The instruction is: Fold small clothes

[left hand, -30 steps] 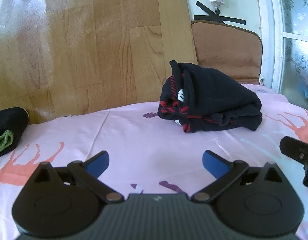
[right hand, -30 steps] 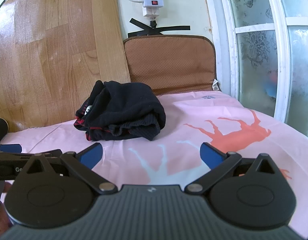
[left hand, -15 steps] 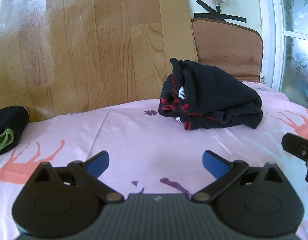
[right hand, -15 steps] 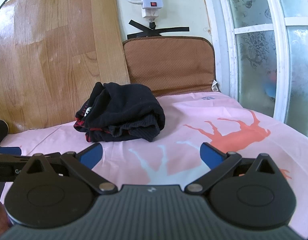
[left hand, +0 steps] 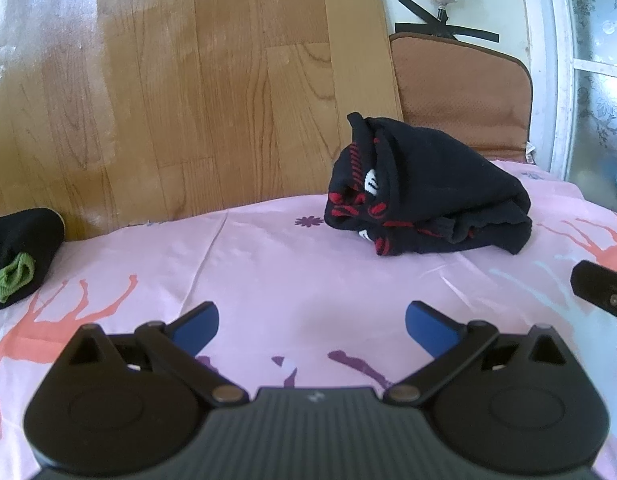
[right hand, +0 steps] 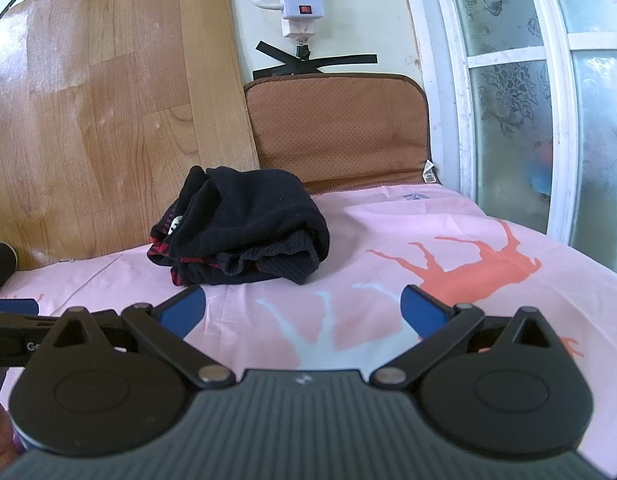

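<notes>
A black knitted garment with red pattern (left hand: 432, 192) lies folded in a compact bundle at the far side of a pink sheet printed with coral and pale deer (right hand: 448, 240), so this piece looks done. Both the left tongs (left hand: 311, 322) and right tongs (right hand: 302, 306) stand wide and empty, near it. A second dark bundle with green inside (left hand: 16, 256) waits at the left edge; a wood-grain panel (left hand: 188, 80), a brown perforated cushion (right hand: 340, 128) and a frosted window (right hand: 548, 80) stand behind.

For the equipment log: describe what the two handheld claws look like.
Both match. The left claw and right claw each have a dark grey ribbed body, two round black side housings with triangular cutouts, black linkage arms on silver pivot pins, and blue fingertip pads. A small pale logo marks each body. No cables or sleeves show.
</notes>
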A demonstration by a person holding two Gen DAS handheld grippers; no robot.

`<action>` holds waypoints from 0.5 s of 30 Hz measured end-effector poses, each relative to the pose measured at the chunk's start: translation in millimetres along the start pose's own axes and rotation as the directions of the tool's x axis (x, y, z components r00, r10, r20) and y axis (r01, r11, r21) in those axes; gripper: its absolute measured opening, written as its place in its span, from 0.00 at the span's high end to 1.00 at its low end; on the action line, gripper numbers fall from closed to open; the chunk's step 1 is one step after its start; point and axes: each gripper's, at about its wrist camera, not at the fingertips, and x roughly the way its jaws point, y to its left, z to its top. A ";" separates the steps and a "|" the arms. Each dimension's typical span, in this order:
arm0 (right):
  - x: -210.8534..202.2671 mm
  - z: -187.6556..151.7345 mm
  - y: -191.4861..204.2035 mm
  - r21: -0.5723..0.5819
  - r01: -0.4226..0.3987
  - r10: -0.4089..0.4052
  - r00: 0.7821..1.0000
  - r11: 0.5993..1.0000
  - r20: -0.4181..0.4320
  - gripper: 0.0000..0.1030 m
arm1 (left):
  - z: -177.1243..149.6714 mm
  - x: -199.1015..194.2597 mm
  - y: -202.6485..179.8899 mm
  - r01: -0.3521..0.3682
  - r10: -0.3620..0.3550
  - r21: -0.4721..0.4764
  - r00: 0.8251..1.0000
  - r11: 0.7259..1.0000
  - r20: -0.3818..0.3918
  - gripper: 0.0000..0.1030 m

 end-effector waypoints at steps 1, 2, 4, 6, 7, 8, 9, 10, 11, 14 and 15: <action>0.3 -0.1 -0.1 0.000 0.000 0.000 1.000 1.000 0.000 0.00 | -0.1 -0.1 0.1 0.000 0.000 -0.001 1.000 1.000 0.000 0.00; 0.5 -0.1 -0.4 0.000 -0.001 0.001 1.000 1.000 0.000 0.00 | 0.0 -0.1 0.5 0.001 -0.001 -0.002 1.000 1.000 -0.001 0.00; -1.1 0.1 0.0 0.004 0.005 -0.005 1.000 1.000 0.006 0.00 | 0.1 -0.2 0.9 0.001 -0.001 -0.006 1.000 1.000 -0.002 0.00; -2.8 0.4 -0.2 0.008 0.008 -0.008 1.000 1.000 0.011 0.00 | 0.3 0.2 1.5 0.000 -0.001 -0.010 1.000 1.000 -0.004 0.00; -3.2 0.4 -0.3 0.010 0.009 -0.009 1.000 1.000 0.012 0.00 | 0.4 0.4 1.5 -0.003 0.003 -0.011 1.000 1.000 -0.006 0.00; -3.5 0.5 -0.2 0.012 0.011 -0.011 1.000 1.000 0.013 0.00 | 0.3 0.5 1.5 -0.006 0.006 -0.010 1.000 1.000 -0.007 0.00; -3.4 0.4 -0.1 0.012 0.011 -0.011 1.000 1.000 0.013 0.00 | 0.0 0.6 1.5 -0.008 0.007 -0.009 1.000 1.000 -0.009 0.00; -3.4 0.2 0.0 0.013 0.011 -0.012 1.000 1.000 0.013 0.00 | 0.0 0.6 1.7 -0.006 0.006 -0.009 1.000 1.000 -0.010 0.00; -3.3 0.3 -0.1 0.013 0.011 -0.011 1.000 1.000 0.013 0.00 | 0.0 0.5 1.9 -0.005 0.005 -0.009 1.000 1.000 -0.011 0.00; -3.1 0.3 -0.3 0.015 0.011 -0.011 1.000 1.000 0.013 0.00 | 0.5 0.2 2.9 -0.002 0.002 -0.011 1.000 1.000 -0.016 0.00; -3.2 0.2 0.0 0.016 0.011 -0.011 1.000 1.000 0.013 0.00 | 0.7 0.1 3.6 0.001 -0.002 -0.013 1.000 1.000 -0.019 0.00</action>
